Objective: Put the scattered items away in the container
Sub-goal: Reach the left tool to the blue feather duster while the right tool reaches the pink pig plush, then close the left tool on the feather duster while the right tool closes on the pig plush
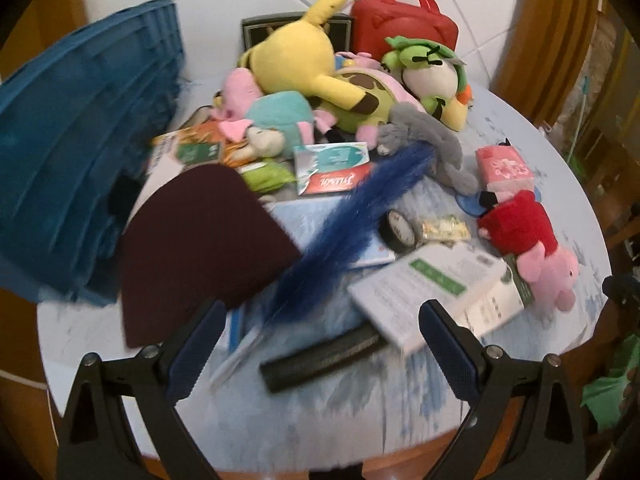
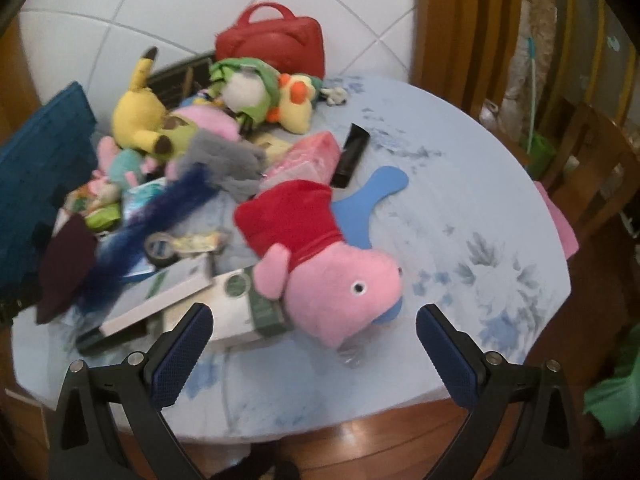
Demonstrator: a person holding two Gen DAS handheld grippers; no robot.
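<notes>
A blue plastic crate (image 1: 76,168) stands at the table's left edge, also seen as the crate (image 2: 36,184) in the right wrist view. Toys and packets are heaped on the round table: a yellow plush (image 1: 304,60), a pink pig plush in a red dress (image 2: 320,264), a blue feathery piece (image 1: 352,220), a dark maroon pad (image 1: 200,248), a white box (image 1: 432,288) and a black flat bar (image 1: 320,360). My left gripper (image 1: 320,344) is open above the bar and box. My right gripper (image 2: 312,348) is open just short of the pig plush (image 1: 528,248).
A red handled case (image 2: 272,48) and a green-and-white plush (image 2: 248,88) lie at the far side. A tape roll (image 1: 400,232), pink tissue pack (image 1: 504,168) and blue paddle shape (image 2: 368,200) lie around. Wooden chairs (image 2: 592,152) stand right. The flowered tablecloth (image 2: 480,240) is bare at right.
</notes>
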